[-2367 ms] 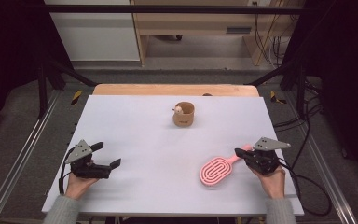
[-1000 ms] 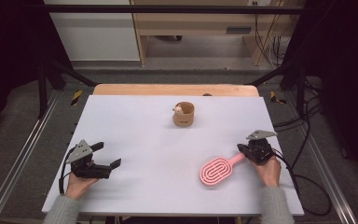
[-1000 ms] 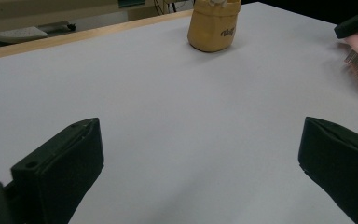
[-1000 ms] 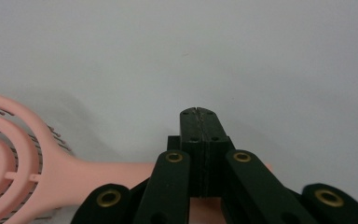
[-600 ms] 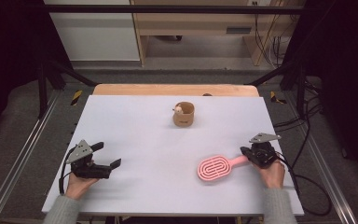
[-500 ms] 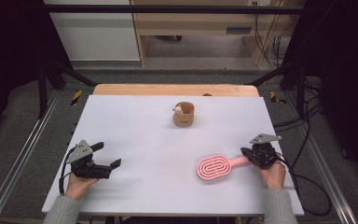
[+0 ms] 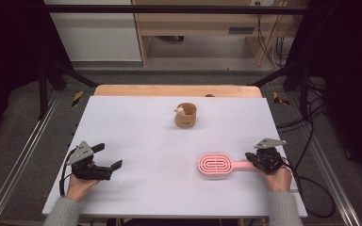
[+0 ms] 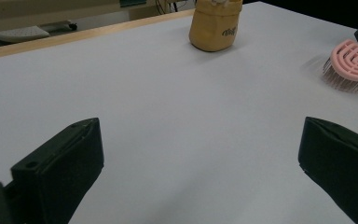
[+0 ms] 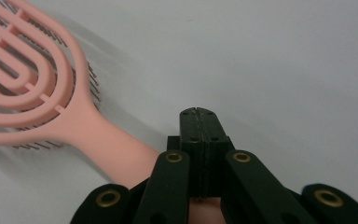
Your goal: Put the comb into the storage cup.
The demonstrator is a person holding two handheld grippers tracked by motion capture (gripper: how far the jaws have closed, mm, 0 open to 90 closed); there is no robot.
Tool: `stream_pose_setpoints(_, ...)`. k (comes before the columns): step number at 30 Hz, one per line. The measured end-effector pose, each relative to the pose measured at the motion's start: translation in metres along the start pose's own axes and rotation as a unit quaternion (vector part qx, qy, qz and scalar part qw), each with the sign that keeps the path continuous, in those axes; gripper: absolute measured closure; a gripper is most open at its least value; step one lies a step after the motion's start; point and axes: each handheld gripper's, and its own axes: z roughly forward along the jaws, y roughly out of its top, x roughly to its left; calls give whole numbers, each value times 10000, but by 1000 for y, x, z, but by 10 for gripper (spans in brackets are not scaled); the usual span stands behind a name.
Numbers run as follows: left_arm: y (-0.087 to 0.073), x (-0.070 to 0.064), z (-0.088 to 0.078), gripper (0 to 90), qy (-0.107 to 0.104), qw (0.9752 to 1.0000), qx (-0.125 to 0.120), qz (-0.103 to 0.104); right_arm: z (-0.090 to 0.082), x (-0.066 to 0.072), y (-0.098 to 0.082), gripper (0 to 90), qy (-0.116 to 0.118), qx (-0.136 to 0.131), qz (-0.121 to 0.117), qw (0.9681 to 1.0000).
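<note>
right gripper (image 9: 199,114) jaws fully closed, touching the pink hairbrush (image 9: 37,100) handle.

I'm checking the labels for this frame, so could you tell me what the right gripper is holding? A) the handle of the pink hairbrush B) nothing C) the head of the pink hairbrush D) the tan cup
A: the right gripper is shut on the handle of the pink hairbrush, while the tan cup stands apart, farther up the table.

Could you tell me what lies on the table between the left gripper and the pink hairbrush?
Nothing: in the high view, the stretch of white table between the left gripper and the pink hairbrush is bare. The tan cup stands farther back.
</note>
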Motion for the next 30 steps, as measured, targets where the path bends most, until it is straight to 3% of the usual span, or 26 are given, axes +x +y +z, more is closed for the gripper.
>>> stream_pose_setpoints(30,0,0,-1,0,43,10000,-21,-15,-14,13,-14,900,167,138,-169,9996)
